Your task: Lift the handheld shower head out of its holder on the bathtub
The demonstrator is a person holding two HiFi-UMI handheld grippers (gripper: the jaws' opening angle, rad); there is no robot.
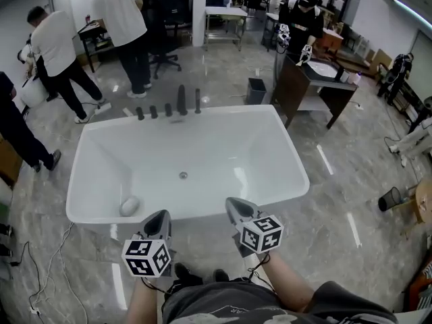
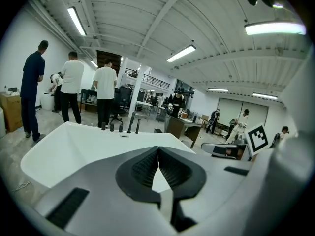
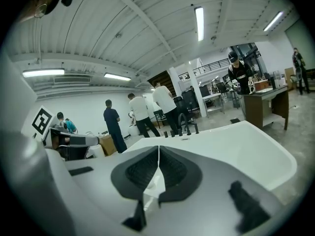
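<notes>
A white bathtub [image 1: 81, 181] fills the middle of the head view. On its far rim stands a row of black fittings; the tallest, the handheld shower head [image 1: 181, 100], is upright in its holder, with a thinner black post [image 1: 198, 100] beside it. The left gripper view shows the shower head [image 2: 131, 123] far off across the tub. My left gripper [image 1: 160, 216] and right gripper [image 1: 235, 203] hover just outside the near rim, both shut and empty. Their jaws meet along their whole length in the left gripper view [image 2: 158, 151] and the right gripper view [image 3: 158, 149].
A white oval lump [image 1: 129, 206] lies inside the tub's near left corner, and the drain [image 1: 183, 175] is mid-floor. Several people [image 1: 125, 19] stand beyond the tub at the back left. A dark desk [image 1: 317, 86] and black bin [image 1: 256, 90] stand back right. Cables [image 1: 47, 275] trail over the floor.
</notes>
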